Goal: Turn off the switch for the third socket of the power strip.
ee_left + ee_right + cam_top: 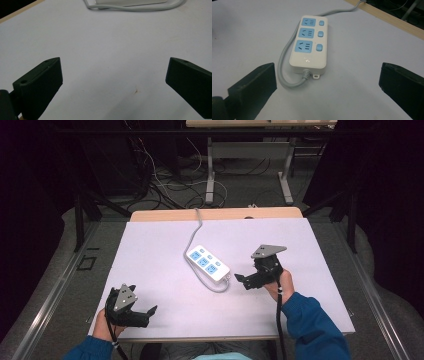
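Note:
A white power strip [207,262] with three blue sockets and three blue switches lies near the middle of the table. Its grey cable [196,227] loops round the near end and runs off the far edge. My right gripper [245,275] is just right of the strip, pointing at it, jaws wide open and empty. In the right gripper view the strip [309,42] lies ahead of the right gripper [325,85], apart from both jaws. My left gripper [143,298] rests open at the front left corner. In the left gripper view the left gripper [113,82] frames bare table, with the cable [135,8] far ahead.
A white sheet covers the table [150,250], with a wooden edge [215,214] showing at the far side. Beyond it are desk legs [210,175] and tangled cables [165,185] on the floor. A small brown mark [136,91] is on the sheet between the left jaws.

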The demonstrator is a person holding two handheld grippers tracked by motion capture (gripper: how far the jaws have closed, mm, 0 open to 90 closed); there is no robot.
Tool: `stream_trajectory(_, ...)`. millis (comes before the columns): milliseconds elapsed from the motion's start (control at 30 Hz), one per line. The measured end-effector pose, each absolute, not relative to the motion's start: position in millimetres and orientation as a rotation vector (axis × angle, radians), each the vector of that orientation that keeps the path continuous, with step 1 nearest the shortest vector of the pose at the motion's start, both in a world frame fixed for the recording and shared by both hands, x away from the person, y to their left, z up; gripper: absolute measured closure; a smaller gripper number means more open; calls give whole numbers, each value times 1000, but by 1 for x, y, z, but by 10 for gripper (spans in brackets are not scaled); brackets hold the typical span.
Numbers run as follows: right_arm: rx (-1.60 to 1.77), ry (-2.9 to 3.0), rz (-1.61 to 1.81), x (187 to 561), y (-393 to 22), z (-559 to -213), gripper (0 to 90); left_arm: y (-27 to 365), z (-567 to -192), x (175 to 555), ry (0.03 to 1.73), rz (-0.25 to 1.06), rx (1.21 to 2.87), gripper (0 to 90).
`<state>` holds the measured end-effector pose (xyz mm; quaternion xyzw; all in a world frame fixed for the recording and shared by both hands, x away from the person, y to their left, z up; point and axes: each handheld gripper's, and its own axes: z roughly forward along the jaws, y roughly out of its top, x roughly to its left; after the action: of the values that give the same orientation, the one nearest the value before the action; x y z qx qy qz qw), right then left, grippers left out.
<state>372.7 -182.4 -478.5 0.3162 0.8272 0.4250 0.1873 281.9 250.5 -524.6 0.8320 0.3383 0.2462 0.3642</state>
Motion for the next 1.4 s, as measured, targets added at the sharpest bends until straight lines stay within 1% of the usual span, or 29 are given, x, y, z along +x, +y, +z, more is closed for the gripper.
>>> stream_trajectory(500,955,2281,1163,345,-219,-483,8,251,-525,282,873,635,2138,9)
stream_trajectory(600,955,2272,1147,340,-223,-487,8,251,-524,283,866,649,2145,9)
stream_trajectory(867,971,2239,1127,326,-236,-492,8,251,-525,282,872,633,2139,8)
stream_trajectory(1133,995,2220,1113,313,-249,-501,9,251,-524,283,868,654,2146,8)
stream_trajectory(1233,1011,2212,1119,308,-252,-504,9,251,-525,282,873,640,2139,9)
stream_trajectory(1300,1014,2210,1109,305,-254,-506,9,251,-524,282,867,656,2146,8)
stream_trajectory(1400,1016,2206,1098,299,-257,-508,8,251,-525,282,874,639,2142,8)
